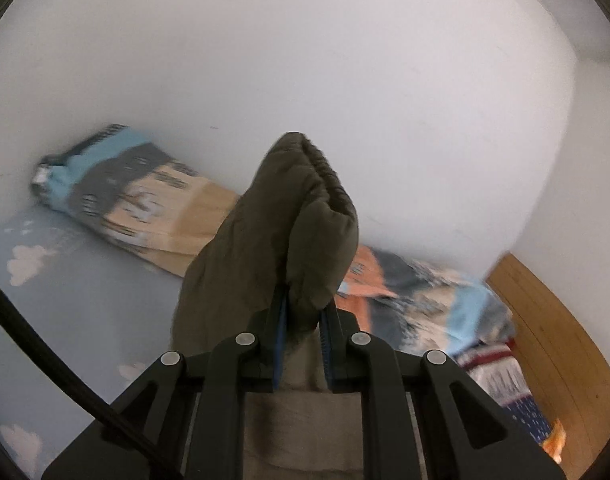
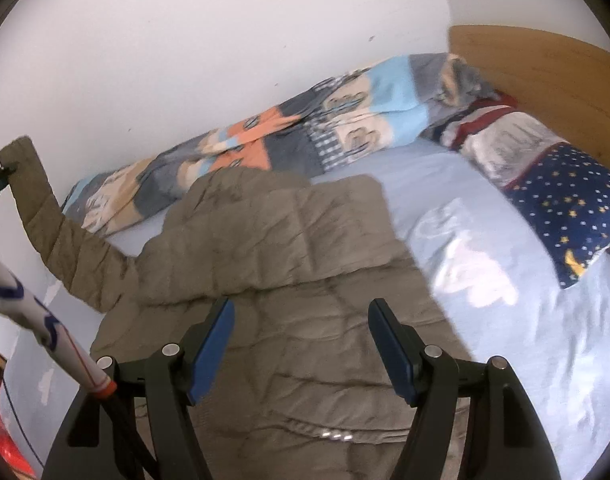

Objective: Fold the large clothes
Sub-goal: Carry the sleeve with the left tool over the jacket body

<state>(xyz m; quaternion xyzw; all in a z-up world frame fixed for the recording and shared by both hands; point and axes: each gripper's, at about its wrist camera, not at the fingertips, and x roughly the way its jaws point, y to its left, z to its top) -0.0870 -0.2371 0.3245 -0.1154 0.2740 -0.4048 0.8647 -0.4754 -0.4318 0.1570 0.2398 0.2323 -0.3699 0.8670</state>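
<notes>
An olive quilted jacket (image 2: 273, 264) lies spread on a light blue bed sheet (image 2: 505, 300). Its left sleeve (image 2: 41, 216) is lifted up at the far left of the right wrist view, held at the cuff. In the left wrist view my left gripper (image 1: 303, 312) is shut on that sleeve's elastic cuff end (image 1: 281, 224), which stands up between the blue pads. My right gripper (image 2: 301, 344) is open and empty, hovering just above the jacket's body near its hem.
A patterned blue, grey and orange duvet (image 2: 305, 120) is bunched along the white wall. A star-print navy pillow (image 2: 561, 208) lies at the right by the wooden headboard (image 2: 545, 80). A white patterned sleeve of the person (image 2: 33, 312) and a red object (image 2: 1, 432) are at the left.
</notes>
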